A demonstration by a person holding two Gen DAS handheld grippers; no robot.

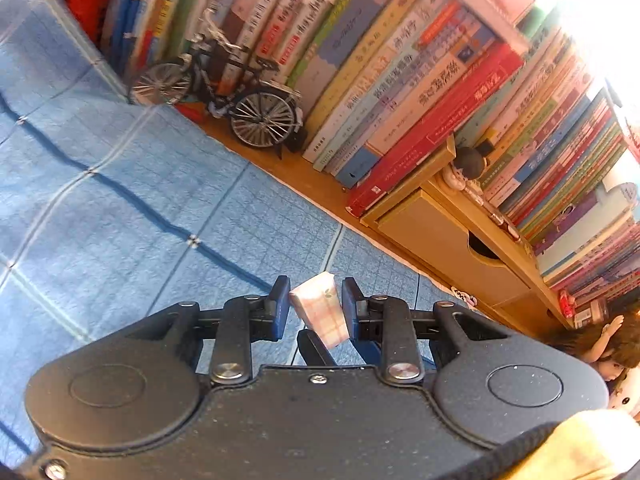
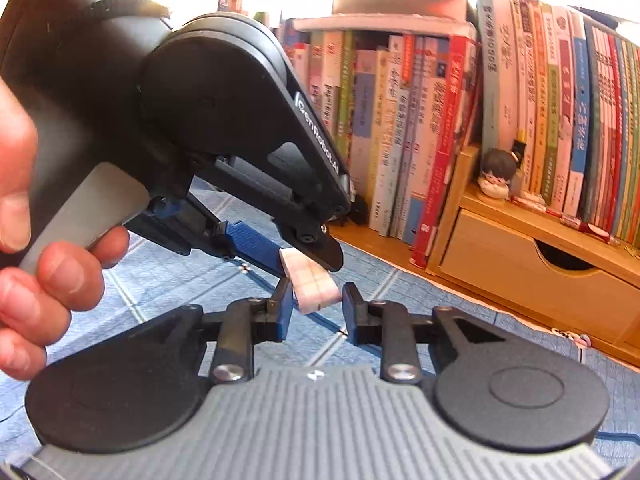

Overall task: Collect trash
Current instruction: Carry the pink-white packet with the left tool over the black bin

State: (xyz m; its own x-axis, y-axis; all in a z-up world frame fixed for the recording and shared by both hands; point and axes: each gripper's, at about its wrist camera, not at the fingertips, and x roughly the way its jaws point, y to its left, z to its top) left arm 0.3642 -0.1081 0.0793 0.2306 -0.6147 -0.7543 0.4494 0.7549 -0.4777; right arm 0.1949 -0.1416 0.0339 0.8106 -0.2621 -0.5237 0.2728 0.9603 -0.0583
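Person's hand (image 2: 36, 264) at 9 o'clock squeezes the left gripper (image 2: 306, 258) – fingers narrow, pinching one end of a pink checked packet (image 2: 314, 286). Right gripper (image 2: 316, 308) at 6 o'clock – fingers narrow, at the packet's other end; contact unclear. Blue checked tablecloth (image 1: 120, 200) below. Model bicycle (image 1: 224, 92) at 11, books (image 2: 400, 132) at 1.
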